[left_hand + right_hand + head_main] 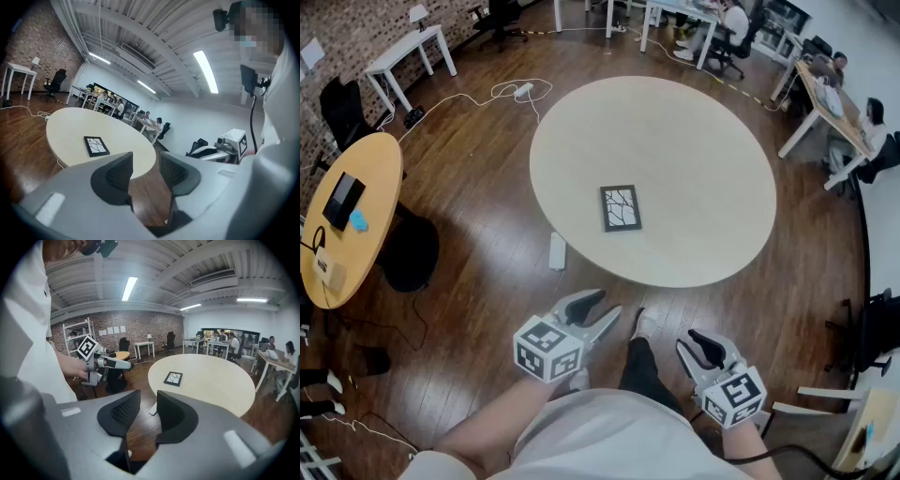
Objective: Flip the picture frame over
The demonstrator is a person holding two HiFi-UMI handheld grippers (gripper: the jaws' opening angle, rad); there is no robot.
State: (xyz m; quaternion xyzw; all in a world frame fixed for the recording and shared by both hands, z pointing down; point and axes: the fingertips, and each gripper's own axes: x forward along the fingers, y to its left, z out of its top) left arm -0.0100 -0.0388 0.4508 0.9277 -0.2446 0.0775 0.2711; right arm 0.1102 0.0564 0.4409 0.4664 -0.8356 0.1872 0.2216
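Picture frame flat on the round counter, both hand-held grippers short of it and empty.

The picture frame (621, 207) lies flat near the middle of the pale round counter (703, 141), a little toward the person's side, its black border around a white panel of dark cracked lines facing up. The left hand-held gripper (609, 303) and the right hand-held gripper (686, 342) hang close to the person's body over the dark wooden floor (478, 197), well apart from the counter's near edge and from the frame. Each one has its jaws standing apart with only floor showing between them. Both point toward the counter and somewhat downward. A white power strip (557, 250) lies on the floor just beside the counter's edge.
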